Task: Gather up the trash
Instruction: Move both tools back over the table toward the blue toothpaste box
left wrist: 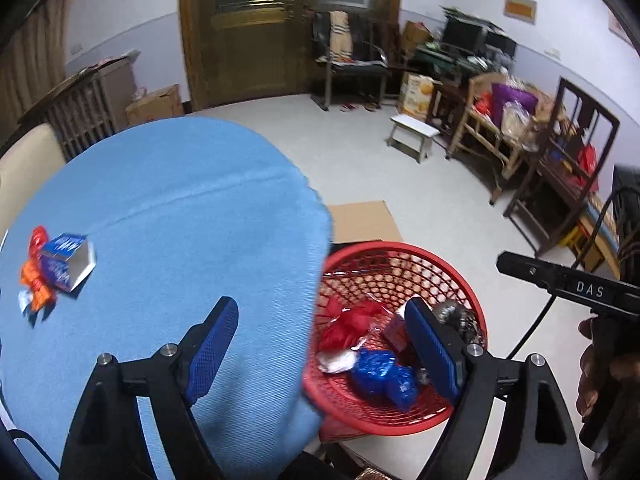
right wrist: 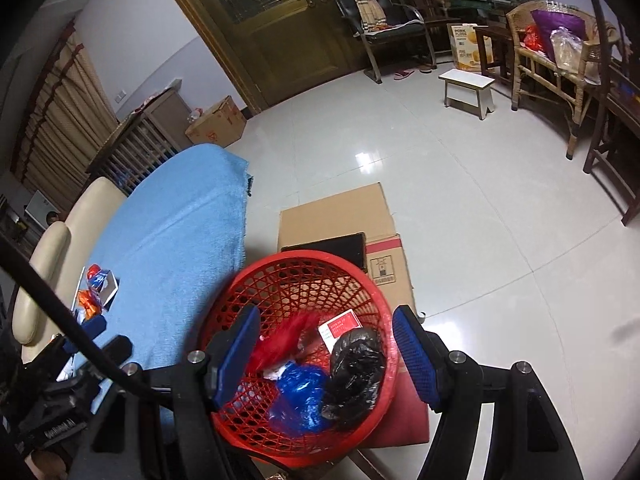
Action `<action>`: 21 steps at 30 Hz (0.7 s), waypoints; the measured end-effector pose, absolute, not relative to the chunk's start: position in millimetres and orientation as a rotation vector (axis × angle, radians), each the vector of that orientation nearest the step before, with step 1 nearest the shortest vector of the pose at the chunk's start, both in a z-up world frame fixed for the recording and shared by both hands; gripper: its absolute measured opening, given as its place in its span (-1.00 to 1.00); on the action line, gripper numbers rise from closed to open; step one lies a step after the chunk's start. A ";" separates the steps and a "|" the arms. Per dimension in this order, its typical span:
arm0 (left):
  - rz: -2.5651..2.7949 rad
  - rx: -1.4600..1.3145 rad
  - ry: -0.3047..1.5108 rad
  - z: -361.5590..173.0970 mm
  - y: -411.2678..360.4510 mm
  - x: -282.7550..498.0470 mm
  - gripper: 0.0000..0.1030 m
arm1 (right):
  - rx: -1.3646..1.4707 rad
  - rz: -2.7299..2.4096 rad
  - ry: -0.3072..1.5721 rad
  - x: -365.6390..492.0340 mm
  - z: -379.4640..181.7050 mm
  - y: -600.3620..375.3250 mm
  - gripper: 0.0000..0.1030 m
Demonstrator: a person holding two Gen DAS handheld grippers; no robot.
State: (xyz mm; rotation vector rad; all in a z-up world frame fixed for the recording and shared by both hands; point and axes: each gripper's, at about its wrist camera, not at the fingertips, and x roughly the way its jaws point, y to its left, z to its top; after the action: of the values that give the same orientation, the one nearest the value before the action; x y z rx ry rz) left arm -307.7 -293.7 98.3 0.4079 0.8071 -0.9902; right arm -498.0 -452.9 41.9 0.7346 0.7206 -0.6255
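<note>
A red mesh basket (left wrist: 404, 250) (right wrist: 312, 258) stands beside the blue-clothed table (left wrist: 180, 208) (right wrist: 176, 224). It holds a blue bag (left wrist: 382, 372) (right wrist: 300, 394), a black bag (right wrist: 356, 368), red wrapping (left wrist: 352, 322) (right wrist: 286, 336) and a small red box (right wrist: 340, 326). On the table lie a blue and white carton (left wrist: 68, 262) (right wrist: 103, 282) and orange and red wrappers (left wrist: 36, 276) (right wrist: 89, 304). My left gripper (left wrist: 320, 344) is open and empty over the table edge and basket. My right gripper (right wrist: 324, 354) is open and empty above the basket.
Flattened cardboard (right wrist: 340, 216) lies on the floor behind the basket. A white stool (right wrist: 468, 86), wooden chairs (left wrist: 560, 176) and clutter line the right wall. A cream chair (right wrist: 68, 236) stands at the table's left. A wooden door (left wrist: 248, 28) is at the back.
</note>
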 end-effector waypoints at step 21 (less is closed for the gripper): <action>-0.623 0.036 0.869 90.4 -87.7 -210.3 0.66 | 0.547 -0.343 0.817 -374.8 62.9 -337.4 0.40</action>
State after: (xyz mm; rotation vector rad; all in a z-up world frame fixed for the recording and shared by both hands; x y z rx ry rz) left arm -210.3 -87.7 90.4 0.0364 0.8692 -0.6229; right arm -374.8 -337.4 62.9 0.5471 0.8174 -0.3426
